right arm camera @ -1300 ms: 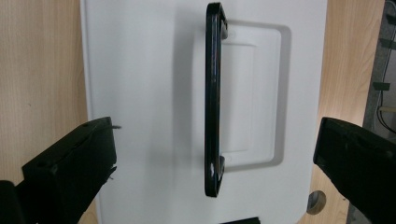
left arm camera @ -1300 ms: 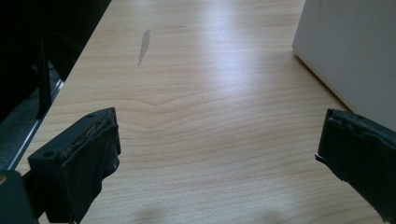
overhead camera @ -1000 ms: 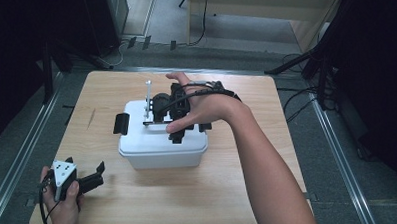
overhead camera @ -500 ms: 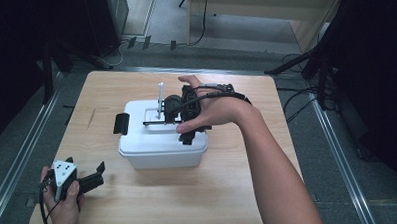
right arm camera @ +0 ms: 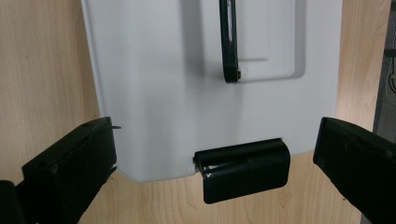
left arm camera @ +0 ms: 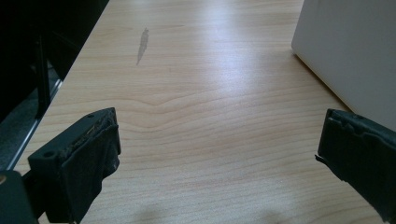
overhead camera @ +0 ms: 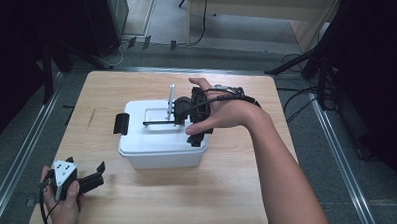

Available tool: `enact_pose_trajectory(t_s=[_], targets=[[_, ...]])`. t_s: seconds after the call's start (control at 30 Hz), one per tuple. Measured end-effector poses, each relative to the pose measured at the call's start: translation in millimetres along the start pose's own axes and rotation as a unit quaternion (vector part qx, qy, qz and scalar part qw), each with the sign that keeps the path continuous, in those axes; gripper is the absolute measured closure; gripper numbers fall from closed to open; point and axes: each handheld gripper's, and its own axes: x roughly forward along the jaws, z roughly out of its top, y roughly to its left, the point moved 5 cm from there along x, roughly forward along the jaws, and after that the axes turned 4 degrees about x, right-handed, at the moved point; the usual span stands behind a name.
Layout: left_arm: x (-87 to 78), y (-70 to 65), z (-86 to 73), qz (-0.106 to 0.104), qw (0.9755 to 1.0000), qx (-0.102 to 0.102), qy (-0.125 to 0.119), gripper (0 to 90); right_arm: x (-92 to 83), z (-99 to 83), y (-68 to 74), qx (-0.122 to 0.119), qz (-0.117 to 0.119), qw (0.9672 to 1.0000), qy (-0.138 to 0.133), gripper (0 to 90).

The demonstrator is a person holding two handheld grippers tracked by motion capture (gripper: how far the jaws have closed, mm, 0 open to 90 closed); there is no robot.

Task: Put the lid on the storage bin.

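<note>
- Right claw [overhead camera: 199,117]: I hold it over the right end of the box [overhead camera: 157,143], jaws spread wide and gripping nothing. In the right gripper view the jaws stand on either side of the near latch [right arm camera: 243,169], which suggests I am lining up to work that latch.
- Box: white, lid on, at the middle of the surface [overhead camera: 229,191]. Its handle [overhead camera: 159,122] lies across the lid recess. The far latch [overhead camera: 120,123] sits at the left end.
- White upright piece [overhead camera: 171,98]: stands at the lid's far edge, just beside my right claw; what it is I cannot tell.
- Left claw [overhead camera: 86,180]: parked low at the near left corner, jaws wide apart and empty, well apart from the box, so it keeps out of the way.
- Obstacles: nothing lies between the right claw and the near latch.
</note>
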Motion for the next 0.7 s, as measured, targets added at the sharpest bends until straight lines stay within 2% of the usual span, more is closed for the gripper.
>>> enact_pose_trajectory(t_s=[0.7], targets=[[0.1, -0.4, 0.0, 0.001, 1.0000, 0.002, 0.001, 0.0, 0.0, -48.1, 0.5, 0.031, 0.002, 0.9995, 0.005, 0.0]])
